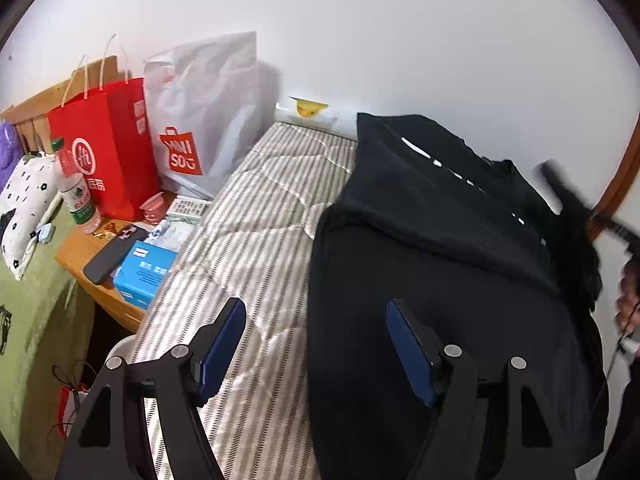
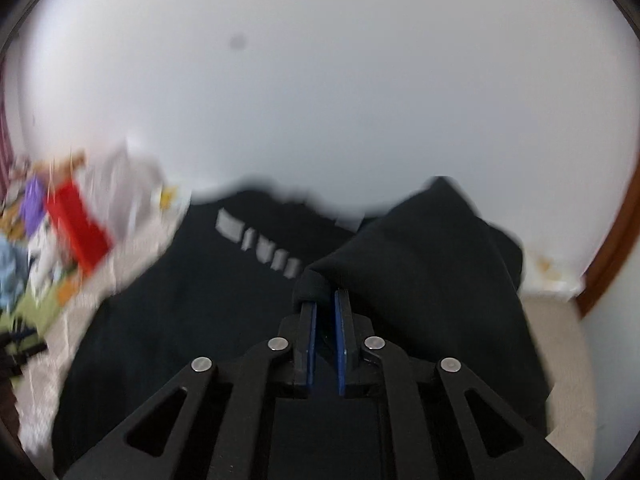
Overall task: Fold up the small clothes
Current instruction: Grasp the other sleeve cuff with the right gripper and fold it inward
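Folding a black cotton T-shirt with white lettering across the striped quilted bed, the right gripper is pinching its edge; the left gripper is hovering agape, likely smoothing next.

Plain white wall behind a bed with a grey-and-white striped quilted cover, a light wooden side table just beside its left edge, wooden slatted headboard behind the table, curved dark-brown wooden frame at right; light even.
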